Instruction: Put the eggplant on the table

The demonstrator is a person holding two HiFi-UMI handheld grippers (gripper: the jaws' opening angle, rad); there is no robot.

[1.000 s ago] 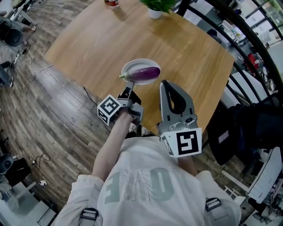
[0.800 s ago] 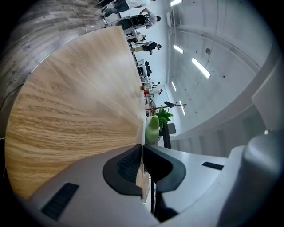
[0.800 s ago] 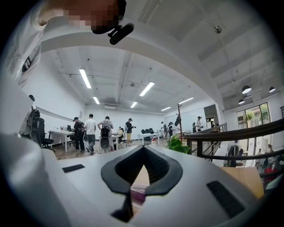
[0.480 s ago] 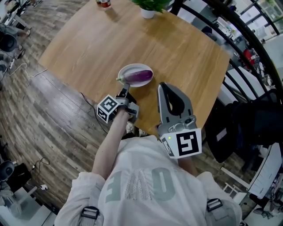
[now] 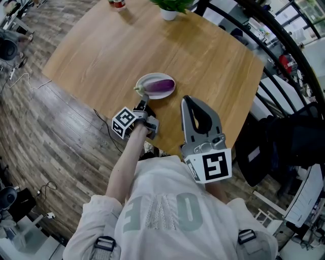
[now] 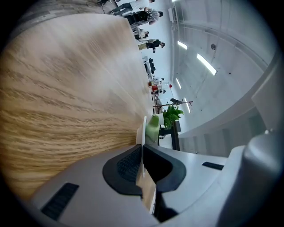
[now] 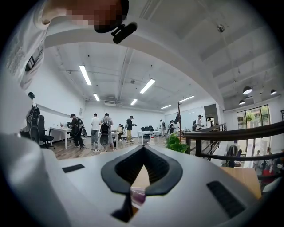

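While the left tongs (image 6: 143, 146) are pinching the thin white rim of the plate (image 6: 142, 130), their jaws are sitting almost together with only that rim between them. In the head view these tongs are reaching in from about 7 o'clock of the plate, close to the near edge of the desk (image 5: 152, 45). The eggplant (image 5: 161, 86) is lying across the plate, not on the bare desk. It is sitting at about 1 o'clock from the left tongs' tips and just beyond them. Its green stem end is pointing toward 9 o'clock and is showing right past those tips in the left gripper view. The right tongs (image 5: 186, 99) are holding nothing, with their jaws meeting at the tips. They are hovering apart from the plate, with the eggplant at about 10 o'clock from them. A purple blur is showing low in the gap behind those closed tips in the right gripper view. Farther out, a potted plant (image 5: 170, 7) is standing at the desk's far edge, at about 12 o'clock from the plate.
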